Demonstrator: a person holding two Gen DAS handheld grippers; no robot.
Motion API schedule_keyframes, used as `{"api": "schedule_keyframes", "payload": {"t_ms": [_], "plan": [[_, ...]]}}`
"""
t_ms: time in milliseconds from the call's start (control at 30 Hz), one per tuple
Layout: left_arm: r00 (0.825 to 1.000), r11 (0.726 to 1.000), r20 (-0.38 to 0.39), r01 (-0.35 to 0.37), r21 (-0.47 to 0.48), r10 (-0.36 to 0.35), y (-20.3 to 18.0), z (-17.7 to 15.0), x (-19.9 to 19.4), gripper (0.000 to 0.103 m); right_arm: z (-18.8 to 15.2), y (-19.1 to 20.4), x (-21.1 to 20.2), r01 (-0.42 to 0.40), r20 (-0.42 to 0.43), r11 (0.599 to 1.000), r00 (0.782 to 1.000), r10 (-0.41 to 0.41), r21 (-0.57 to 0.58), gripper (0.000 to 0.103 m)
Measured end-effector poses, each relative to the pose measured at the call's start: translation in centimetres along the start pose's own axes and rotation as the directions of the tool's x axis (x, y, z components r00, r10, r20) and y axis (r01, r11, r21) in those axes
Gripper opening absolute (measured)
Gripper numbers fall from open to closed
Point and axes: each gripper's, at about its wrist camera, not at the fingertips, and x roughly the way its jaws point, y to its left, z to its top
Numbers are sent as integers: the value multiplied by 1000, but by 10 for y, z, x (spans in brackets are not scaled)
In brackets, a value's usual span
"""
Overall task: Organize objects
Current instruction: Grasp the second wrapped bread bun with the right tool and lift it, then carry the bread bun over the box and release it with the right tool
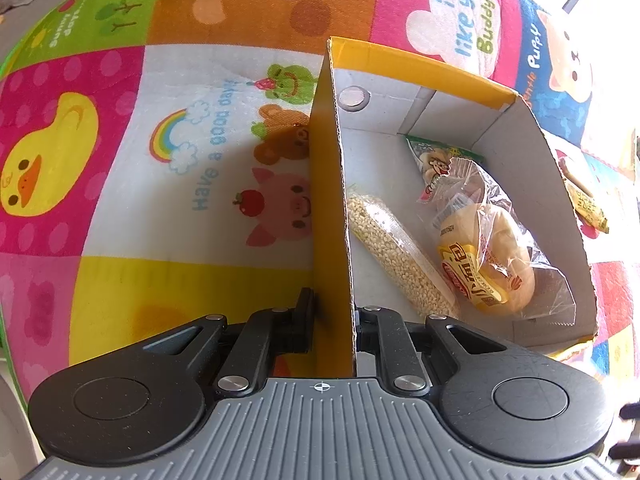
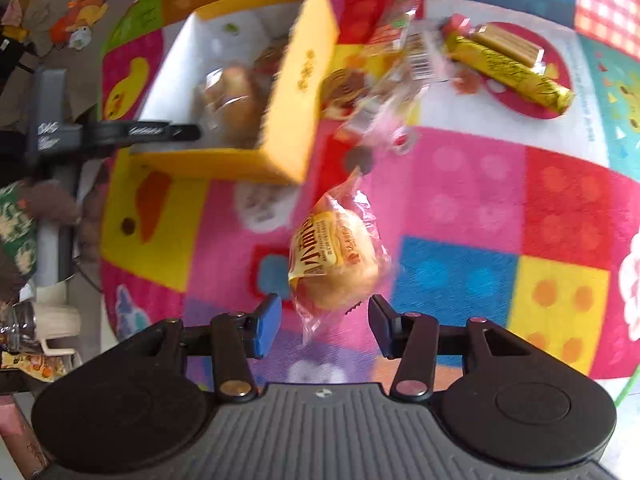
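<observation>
My left gripper (image 1: pixel 334 320) is shut on the near left wall of a yellow cardboard box (image 1: pixel 328 216), one finger outside, one inside. Inside the box lie a tube of grain puffs (image 1: pixel 394 256), a wrapped bun (image 1: pixel 486 256) and a green snack packet (image 1: pixel 434 160). In the right wrist view my right gripper (image 2: pixel 324 324) is open, its jaws on either side of the wrapper tail of another wrapped bun (image 2: pixel 338 260) lying on the mat. The box (image 2: pixel 292 108) stands beyond it to the left, with my left gripper (image 2: pixel 140 132) on its wall.
A colourful cartoon play mat (image 2: pixel 480 208) covers the surface. A clear snack packet (image 2: pixel 392 92) and a yellow wrapped bar (image 2: pixel 508 68) lie right of the box. The bar also shows in the left wrist view (image 1: pixel 588 204). Clutter and a jar (image 2: pixel 24 324) sit off the mat's left edge.
</observation>
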Motion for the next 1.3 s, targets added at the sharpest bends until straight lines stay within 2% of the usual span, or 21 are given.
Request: {"api": "schedule_keyframes", "payload": {"t_ms": [100,167,233,300,467,567,700,767,800,833,967,1033,1133,1200,1300], "plan": [[1000,1000,-3,11,6,-11,1,0,0,17,-1,17,11,16,-12,999,1000,-16,-32,47],[1000,1000,-6,17,10,-17,2,1,0,18,-1,24,23,67,-36,994,997,-70,-83,47],[1000,1000,-8,21,14,-21,2,2,0,18,-6,31,27,123,-27,979,991,-129,-160,61],[1000,1000,-6,23,16,-23,2,1,0,18,-8,34,28,149,-12,967,988,-155,-208,74],[1000,1000,-1,23,11,-23,2,0,0,18,-9,35,26,154,13,967,988,-155,-202,74],[1000,1000,2,24,13,-24,2,-1,0,18,-7,42,29,171,47,953,985,-164,-252,74],[1000,1000,8,22,20,-22,2,-2,-1,18,2,49,60,228,85,908,974,-212,-352,75],[1000,1000,7,21,21,-21,1,-2,-1,18,9,47,78,241,70,905,970,-231,-350,75],[1000,1000,6,21,23,-21,1,-2,-1,18,12,46,83,244,56,906,969,-239,-345,68],[1000,999,6,21,25,-21,1,-2,-1,18,13,46,85,235,43,908,971,-235,-348,60],[1000,999,5,21,24,-21,1,-1,-1,18,5,51,67,218,42,903,975,-218,-371,59],[1000,1000,5,20,22,-20,1,-1,-1,18,3,49,48,163,4,928,985,-171,-336,59],[1000,1000,5,23,19,-23,2,0,-1,18,10,50,9,46,-28,968,998,-54,-246,59],[1000,1000,7,24,16,-24,2,-1,-1,18,18,55,-21,-6,3,976,1000,7,-217,59],[1000,1000,10,23,9,-23,2,-2,-1,18,32,67,-59,-22,105,973,993,47,-231,59]]}}
